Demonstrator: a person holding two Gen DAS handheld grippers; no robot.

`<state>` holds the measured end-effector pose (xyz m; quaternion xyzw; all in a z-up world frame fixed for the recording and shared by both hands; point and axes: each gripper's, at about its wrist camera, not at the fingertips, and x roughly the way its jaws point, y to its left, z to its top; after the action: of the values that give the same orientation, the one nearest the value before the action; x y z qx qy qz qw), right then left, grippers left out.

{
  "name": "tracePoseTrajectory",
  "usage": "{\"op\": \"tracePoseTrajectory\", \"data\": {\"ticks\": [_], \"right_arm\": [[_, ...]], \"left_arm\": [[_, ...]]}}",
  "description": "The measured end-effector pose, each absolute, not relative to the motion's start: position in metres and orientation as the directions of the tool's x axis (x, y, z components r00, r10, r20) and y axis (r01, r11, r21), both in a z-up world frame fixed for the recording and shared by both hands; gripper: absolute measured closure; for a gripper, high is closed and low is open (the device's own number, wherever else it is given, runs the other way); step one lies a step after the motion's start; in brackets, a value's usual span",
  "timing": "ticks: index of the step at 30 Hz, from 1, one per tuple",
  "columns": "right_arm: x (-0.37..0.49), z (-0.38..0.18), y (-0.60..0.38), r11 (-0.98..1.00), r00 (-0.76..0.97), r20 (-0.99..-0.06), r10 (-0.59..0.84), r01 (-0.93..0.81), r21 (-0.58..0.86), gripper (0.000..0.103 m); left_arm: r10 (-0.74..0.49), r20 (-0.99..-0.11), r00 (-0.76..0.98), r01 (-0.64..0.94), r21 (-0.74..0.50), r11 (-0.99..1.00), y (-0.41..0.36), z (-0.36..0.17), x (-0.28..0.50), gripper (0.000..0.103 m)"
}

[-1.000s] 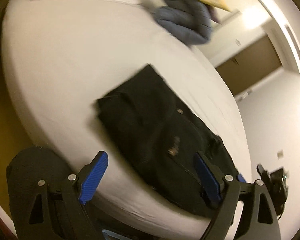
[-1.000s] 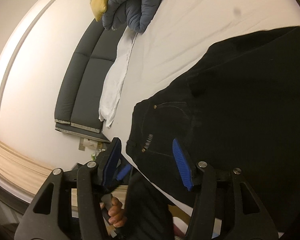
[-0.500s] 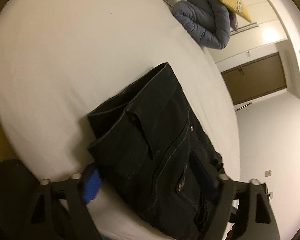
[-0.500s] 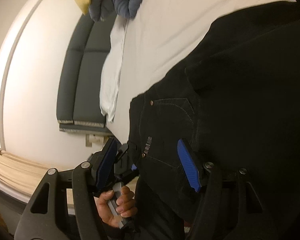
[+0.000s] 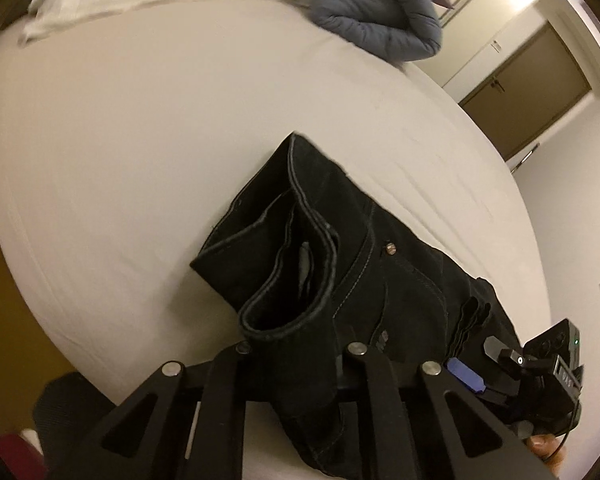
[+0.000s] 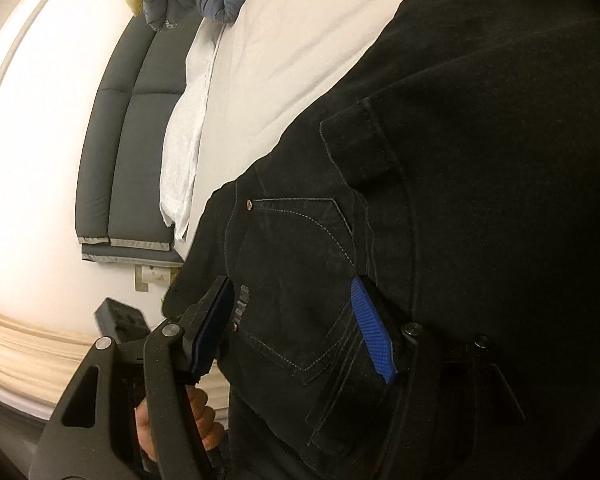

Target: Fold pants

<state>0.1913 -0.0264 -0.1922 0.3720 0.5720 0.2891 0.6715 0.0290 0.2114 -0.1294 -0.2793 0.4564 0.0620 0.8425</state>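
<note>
While my left hand-held gripper (image 5: 296,364) is closing on the near edge of the black pants (image 5: 380,280), my right hand-held gripper (image 6: 296,328) straddles the back pocket, jaws wide and easing in, not pinching yet. The pants lie already folded over on the bed (image 5: 140,140); I'd guess one more fold's left.

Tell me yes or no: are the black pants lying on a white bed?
Yes, the black pants lie on the white bed, near its edge.

The small tag on the pants (image 6: 420,200) pocket cannot be read.
</note>
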Motion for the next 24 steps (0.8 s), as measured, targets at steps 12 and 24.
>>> {"op": "tracePoseTrajectory", "data": {"ticks": [12, 24], "right_arm": [[0.189, -0.197, -0.027, 0.548, 0.190, -0.546, 0.816, 0.045, 0.835, 0.044], [0.185, -0.176, -0.057, 0.546, 0.253, -0.545, 0.800, 0.073, 0.835, 0.037]], "left_arm": [[-0.077, -0.798, 0.597, -0.304, -0.314, 0.900, 0.185, -0.102, 0.028, 0.091], [-0.050, -0.752, 0.658, -0.155, -0.200, 0.967, 0.119, -0.056, 0.030, 0.091]]}}
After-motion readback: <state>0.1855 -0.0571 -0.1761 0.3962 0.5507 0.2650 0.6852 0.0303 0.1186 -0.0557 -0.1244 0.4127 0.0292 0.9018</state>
